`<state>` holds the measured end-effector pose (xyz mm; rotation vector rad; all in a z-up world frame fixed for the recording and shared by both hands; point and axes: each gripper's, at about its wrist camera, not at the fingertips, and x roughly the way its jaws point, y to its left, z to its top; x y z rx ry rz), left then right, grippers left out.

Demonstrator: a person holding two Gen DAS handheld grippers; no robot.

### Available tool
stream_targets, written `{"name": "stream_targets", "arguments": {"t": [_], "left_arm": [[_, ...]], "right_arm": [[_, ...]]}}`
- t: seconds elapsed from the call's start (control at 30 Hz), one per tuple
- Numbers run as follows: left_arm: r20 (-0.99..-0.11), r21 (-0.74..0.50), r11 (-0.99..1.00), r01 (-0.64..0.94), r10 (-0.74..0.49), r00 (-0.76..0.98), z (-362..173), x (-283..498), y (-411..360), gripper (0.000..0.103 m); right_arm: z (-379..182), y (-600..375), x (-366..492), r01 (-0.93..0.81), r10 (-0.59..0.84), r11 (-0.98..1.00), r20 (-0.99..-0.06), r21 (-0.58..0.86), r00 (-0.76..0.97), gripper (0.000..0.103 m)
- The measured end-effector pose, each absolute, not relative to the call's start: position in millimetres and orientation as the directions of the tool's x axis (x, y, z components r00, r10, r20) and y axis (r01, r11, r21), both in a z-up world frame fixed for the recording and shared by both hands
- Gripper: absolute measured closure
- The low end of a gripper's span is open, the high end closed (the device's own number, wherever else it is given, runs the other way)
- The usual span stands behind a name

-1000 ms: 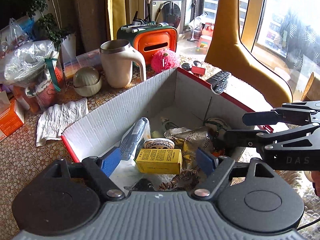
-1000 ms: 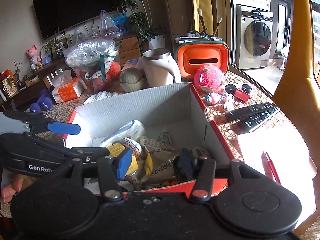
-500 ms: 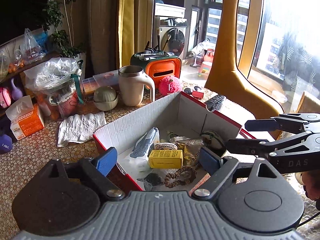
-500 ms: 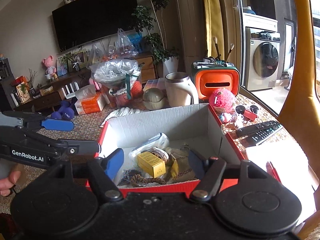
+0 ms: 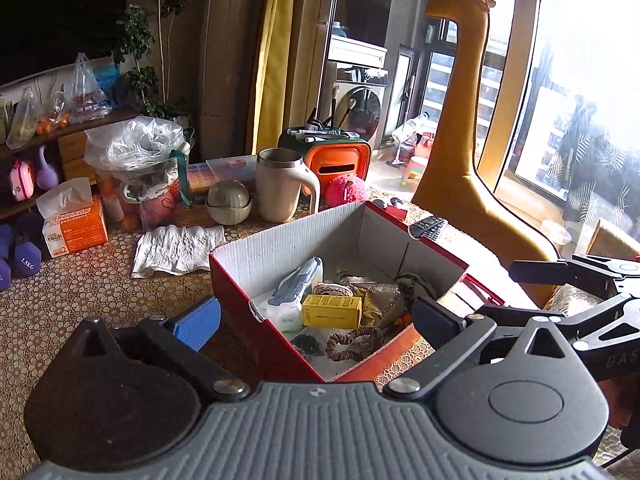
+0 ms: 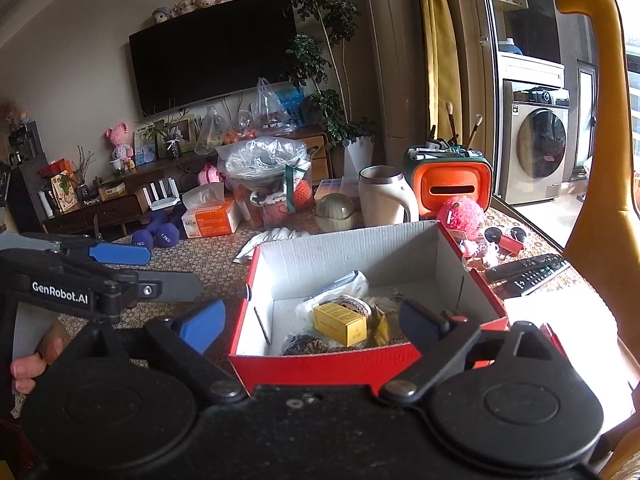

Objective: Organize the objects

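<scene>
Left wrist: left gripper (image 5: 316, 318) pulled up and back from the red box (image 5: 256, 322); a second ago right over the contents, now short of the near corner. Jaws just opened to full spread, nothing between. Yellow carton (image 5: 331, 312) lying inside the box, mid-floor, among packets.

Right wrist: right gripper (image 6: 310, 322) also backed off, now outside the box's near wall. Jaws just swung from half-closed to wide, empty. Carton (image 6: 340, 323) inside, near front wall.

Likely drop-off done; remotes (image 6: 528, 270) right of the box still loose.
</scene>
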<state>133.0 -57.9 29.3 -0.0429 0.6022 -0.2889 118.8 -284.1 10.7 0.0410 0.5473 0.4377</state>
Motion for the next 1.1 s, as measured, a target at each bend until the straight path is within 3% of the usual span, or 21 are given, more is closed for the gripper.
{"name": "stream_targets", "arguments": {"t": [0.17,1.1], "left_arm": [[-0.528,-0.125,0.964,0.234,-0.264,0.807,32.5,122.4,-52.5,0.0],[-0.537,-0.028,0.972,0.233,-0.211,0.817,18.2,90.2,-61.5,0.0]], "right_arm": [[14.7,-283.9,106.5,-0.385,0.412,0.909,-0.472,0.157,0.779,0.001],[7.2,-278.1,82.7,-0.354,0.383,0.923,-0.468,0.153,0.796,0.001]]}}
